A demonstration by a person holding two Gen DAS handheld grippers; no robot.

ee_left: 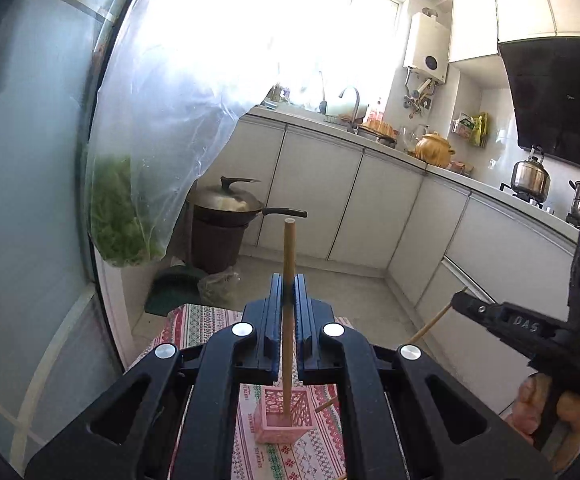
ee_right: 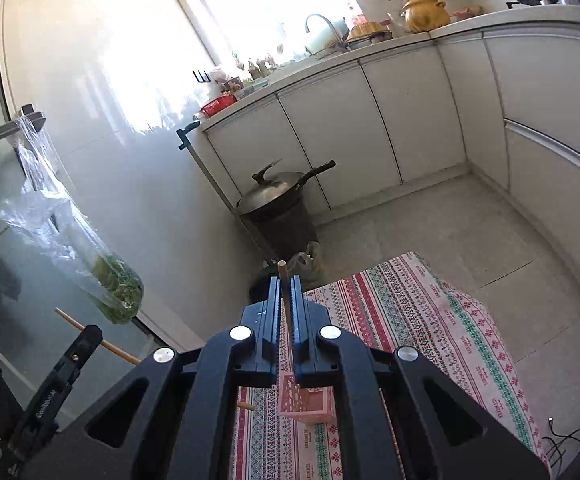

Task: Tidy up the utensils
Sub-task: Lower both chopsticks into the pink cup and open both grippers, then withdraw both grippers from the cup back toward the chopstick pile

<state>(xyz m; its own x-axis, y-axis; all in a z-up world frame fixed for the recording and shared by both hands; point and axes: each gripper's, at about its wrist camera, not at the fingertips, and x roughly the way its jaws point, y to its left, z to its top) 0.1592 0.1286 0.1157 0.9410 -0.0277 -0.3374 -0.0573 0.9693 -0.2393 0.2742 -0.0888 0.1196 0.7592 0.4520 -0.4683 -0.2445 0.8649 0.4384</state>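
Right at the lens of each wrist camera, a pair of black jaws is clenched on a slim wooden stick: the left gripper (ee_left: 288,292) pinches one chopstick (ee_left: 288,264) so it stands near upright, its blunt top poking above the fingers, and the right gripper (ee_right: 285,300) squeezes a second chopstick (ee_right: 282,270) the same way. Below them sits the pink holder (ee_left: 283,420), a small square box with lattice-cut walls, on the patterned tablecloth (ee_right: 430,312), a woven-looking print of red, green and white bands. The left stick's lower end hangs over or inside the holder's mouth; which, the view cannot settle. Here is the risk: these sticks are smooth, round and thin, so a narrow pinch may let one swivel or slide, and a tilted tip could catch the lattice rim and tip the light box over. With both tools close together, the two sticks might also knock each other. Another stick end (ee_left: 326,405) lies on the cloth just beside the holder. Farther off, a lidded dark wok (ee_right: 277,196) rests on a bin, a clear bag of greens (ee_left: 121,208) hangs by the glossy door, and pale cabinets (ee_left: 322,184) run to the bright window.
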